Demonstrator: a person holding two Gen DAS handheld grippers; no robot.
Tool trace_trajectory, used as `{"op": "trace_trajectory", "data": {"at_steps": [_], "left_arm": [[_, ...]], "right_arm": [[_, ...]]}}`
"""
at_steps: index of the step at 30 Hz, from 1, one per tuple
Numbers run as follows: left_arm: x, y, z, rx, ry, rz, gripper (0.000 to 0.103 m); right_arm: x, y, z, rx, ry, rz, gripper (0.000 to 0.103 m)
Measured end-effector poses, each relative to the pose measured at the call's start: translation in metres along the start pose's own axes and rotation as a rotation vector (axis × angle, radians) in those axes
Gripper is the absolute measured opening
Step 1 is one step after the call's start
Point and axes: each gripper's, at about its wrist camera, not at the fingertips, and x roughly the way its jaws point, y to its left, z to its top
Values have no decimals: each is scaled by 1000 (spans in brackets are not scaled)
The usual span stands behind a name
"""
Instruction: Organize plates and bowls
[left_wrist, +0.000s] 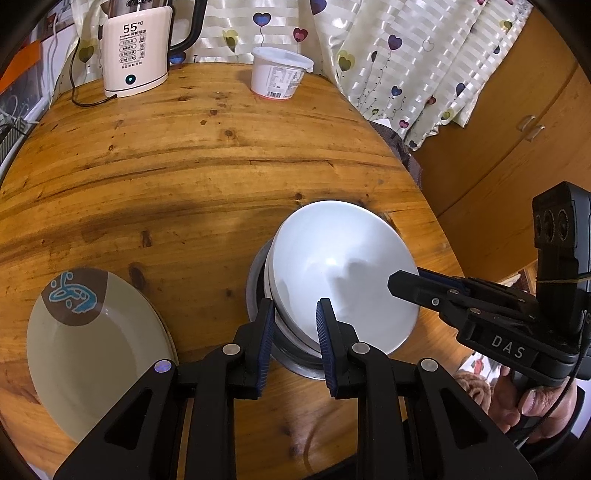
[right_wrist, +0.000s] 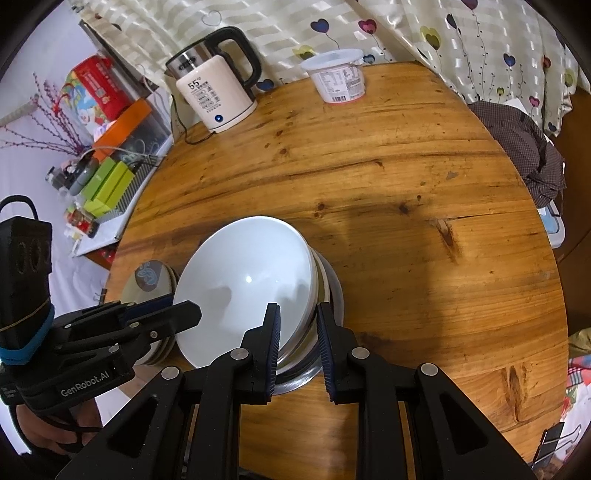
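My left fingers (left_wrist: 295, 321) pinch the near rim of the white bowl (left_wrist: 343, 273), which sits tilted in a steel bowl (left_wrist: 295, 365) on the bench (left_wrist: 184, 166). My right fingers (right_wrist: 297, 325) pinch the opposite rim.

A round wooden table (left_wrist: 184, 158) is backed by a pale striped curtain (left_wrist: 406, 55) printed with hearts, wooden cabinet doors (left_wrist: 517, 147) are seen at its right in the left wrist view, and a cluttered shelf (right_wrist: 110, 173) is set beside a lilac wall (right_wrist: 22, 170).
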Motion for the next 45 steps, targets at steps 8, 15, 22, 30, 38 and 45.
{"op": "trace_trajectory", "data": {"at_steps": [8, 15, 22, 30, 38, 45], "left_arm": [[1, 1, 0, -11, 3, -9, 24], [0, 1, -1, -14, -3, -12, 24], [-2, 2, -1, -23, -12, -22, 24], [-3, 3, -1, -27, -24, -30, 24], [-4, 4, -2, -33, -27, -36, 24], [-4, 4, -2, -34, -30, -38, 24]], "right_arm": [[0, 0, 0, 2, -1, -3, 22], [1, -3, 1, 4, -6, -4, 22], [1, -3, 1, 4, -12, -3, 22], [1, -2, 1, -7, -16, -15, 17], [1, -2, 1, -8, -17, -15, 17], [1, -2, 0, -11, -18, -16, 17]]}}
